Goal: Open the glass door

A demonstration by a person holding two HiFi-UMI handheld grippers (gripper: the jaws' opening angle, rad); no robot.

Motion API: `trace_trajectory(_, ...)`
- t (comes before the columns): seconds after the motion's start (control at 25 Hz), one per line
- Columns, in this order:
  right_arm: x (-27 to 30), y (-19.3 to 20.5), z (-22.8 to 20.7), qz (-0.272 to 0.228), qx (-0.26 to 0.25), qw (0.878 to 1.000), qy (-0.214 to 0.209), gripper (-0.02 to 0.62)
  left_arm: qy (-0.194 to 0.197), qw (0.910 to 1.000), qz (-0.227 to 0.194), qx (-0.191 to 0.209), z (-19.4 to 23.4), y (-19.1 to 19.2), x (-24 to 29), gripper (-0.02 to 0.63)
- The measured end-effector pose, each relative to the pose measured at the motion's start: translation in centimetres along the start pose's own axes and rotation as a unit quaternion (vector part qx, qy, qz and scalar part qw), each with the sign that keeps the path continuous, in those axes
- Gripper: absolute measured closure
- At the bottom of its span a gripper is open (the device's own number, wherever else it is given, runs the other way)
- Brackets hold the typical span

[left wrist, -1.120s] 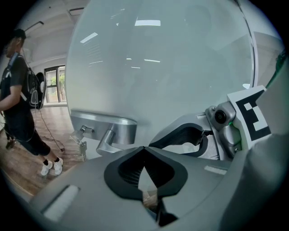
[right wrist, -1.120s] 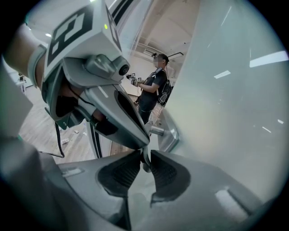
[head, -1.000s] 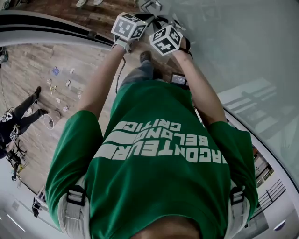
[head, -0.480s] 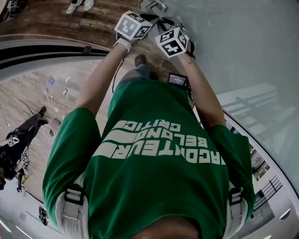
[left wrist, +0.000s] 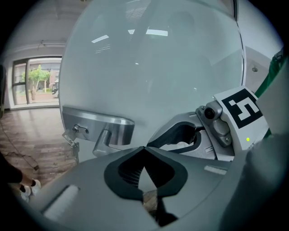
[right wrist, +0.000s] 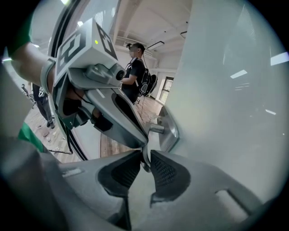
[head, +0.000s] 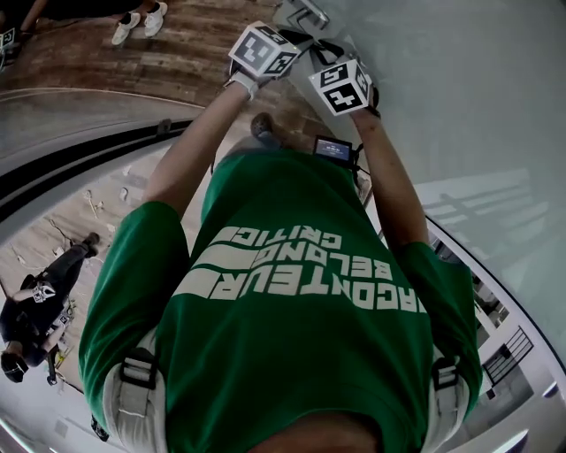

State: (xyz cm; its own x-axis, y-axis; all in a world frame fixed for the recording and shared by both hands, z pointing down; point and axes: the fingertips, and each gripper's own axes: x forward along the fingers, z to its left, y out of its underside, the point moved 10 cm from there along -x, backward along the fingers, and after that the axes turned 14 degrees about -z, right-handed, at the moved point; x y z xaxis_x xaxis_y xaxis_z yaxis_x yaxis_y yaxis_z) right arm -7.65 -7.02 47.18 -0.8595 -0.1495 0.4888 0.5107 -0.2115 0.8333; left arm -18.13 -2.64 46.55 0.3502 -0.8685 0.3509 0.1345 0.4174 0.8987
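Two jaws of right gripper [right wrist: 145, 156] clamp door handle [right wrist: 170, 131].

1. Wood floor [head: 177, 62], with white shoes [head: 137, 19] on it at the top edge.
2. Person in black [head: 35, 310] at lower left. Small bits [head: 92, 202] on the floor nearby, possibly tools; too small to tell.
3. Bystander [right wrist: 135, 74] side-on, wearing a backpack [right wrist: 149, 83].
4. Window [left wrist: 38, 81] at the far end, tree [left wrist: 35, 76] outside.

Arms outstretched; left tongs [left wrist: 144, 148] closed, right tongs [right wrist: 146, 161] pinching handle [right wrist: 168, 131].
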Motion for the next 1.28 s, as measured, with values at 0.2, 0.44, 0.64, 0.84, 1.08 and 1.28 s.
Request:
trace_trajectory(0.2,-0.1,0.4,-2.5,0.004,0.006,1.0,0.015,0.541,0.028,0.9996,0.0,-0.002,0.8,-1.4,2.4,0.597)
trace_trajectory(0.44,0.6,1.2,-5.6,0.016,0.028,0.999,0.026,0.541,0.047,0.9988,-0.007,-0.007,2.1,-2.7,5.0,0.597)
trace_trajectory(0.64,0.6,1.3,-7.6,0.018,0.038,0.998,0.041,0.541,0.07,0.9974,0.001,-0.012,2.7,-3.4,7.6,0.597)
trace_trajectory(0.84,0.9,1.8,-9.8,0.021,0.042,0.997,0.053,0.541,0.077,0.9969,0.001,-0.013,3.2,-4.3,9.9,0.597)
trace_trajectory(1.08,0.4,2.3,-11.7,0.021,0.048,0.996,0.071,0.541,0.088,0.996,-0.002,-0.018,3.3,-5.4,12.0,0.597)
trace_trajectory(1.28,0.4,2.6,-12.8,0.02,0.057,0.995,0.083,0.543,0.099,0.9948,-0.004,-0.027,3.7,-5.9,13.2,0.598)
